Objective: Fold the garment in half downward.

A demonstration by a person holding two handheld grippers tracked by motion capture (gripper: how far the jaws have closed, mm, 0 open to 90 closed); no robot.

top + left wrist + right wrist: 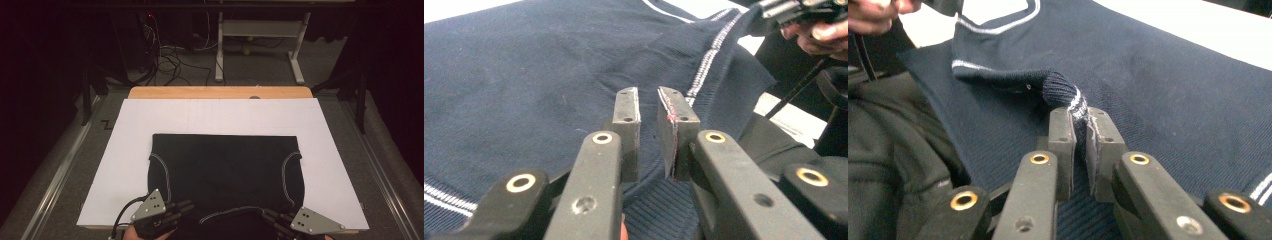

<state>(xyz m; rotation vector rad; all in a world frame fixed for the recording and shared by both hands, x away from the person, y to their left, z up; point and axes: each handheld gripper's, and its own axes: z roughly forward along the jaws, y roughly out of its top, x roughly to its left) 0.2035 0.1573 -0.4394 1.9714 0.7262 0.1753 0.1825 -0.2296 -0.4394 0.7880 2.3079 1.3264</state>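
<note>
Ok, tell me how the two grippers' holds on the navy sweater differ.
The right gripper pinches a raised, striped ribbed edge of the navy sweater, cloth bunched between its pads. The left gripper shows a narrow gap at its pad tips, with cloth lying flat beneath; a pinch there is not plain. Both sit at the sweater's near edge, jaws nearly closed.

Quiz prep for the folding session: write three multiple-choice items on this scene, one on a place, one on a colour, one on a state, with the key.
1. Where does the dark garment lie?
A. On the white sheet
B. On the floor
C. On a chair

2. What colour is the trim stripe on the garment?
A. Red
B. White
C. Yellow

3. What is the right gripper doing?
A. Hanging wide open in the air
B. Holding a cup
C. Pinching the ribbed edge

Key: 1 A, the high view shows it flat on the sheet; 2 B, pale lines edge the knit; 3 C, the fabric sits clamped between its pads.
</note>
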